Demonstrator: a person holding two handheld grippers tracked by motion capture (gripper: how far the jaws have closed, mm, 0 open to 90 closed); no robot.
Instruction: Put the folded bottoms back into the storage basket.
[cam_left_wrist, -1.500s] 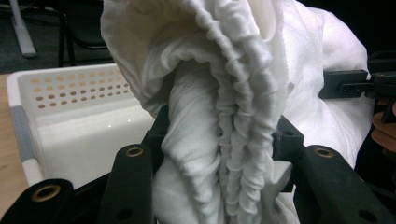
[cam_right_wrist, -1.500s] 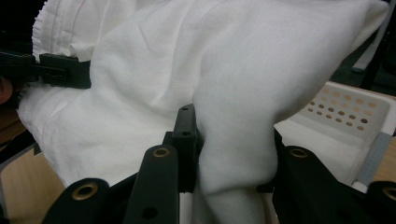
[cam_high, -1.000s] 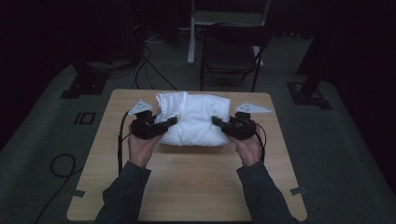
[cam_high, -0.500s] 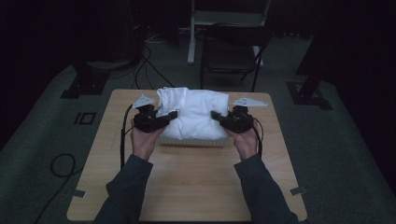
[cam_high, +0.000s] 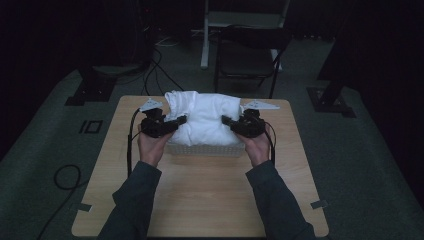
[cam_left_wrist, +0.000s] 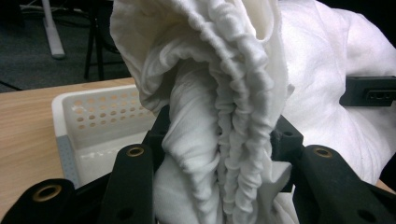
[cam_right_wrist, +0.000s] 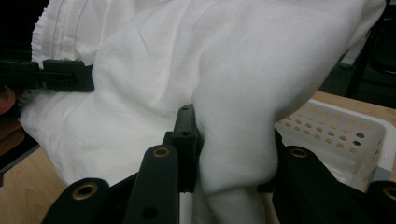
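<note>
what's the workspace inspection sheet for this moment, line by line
surface: wooden table, near half bare
job's things: white cloth bunched over a white perforated basket
clutter: nothing seen
grippers: left tool shut on a gathered fold of the cloth; right tool shut on its other side
cables: black cable runs from the left tool off the table; more cables on the floor
surroundings: dark room, chair behind the table
</note>
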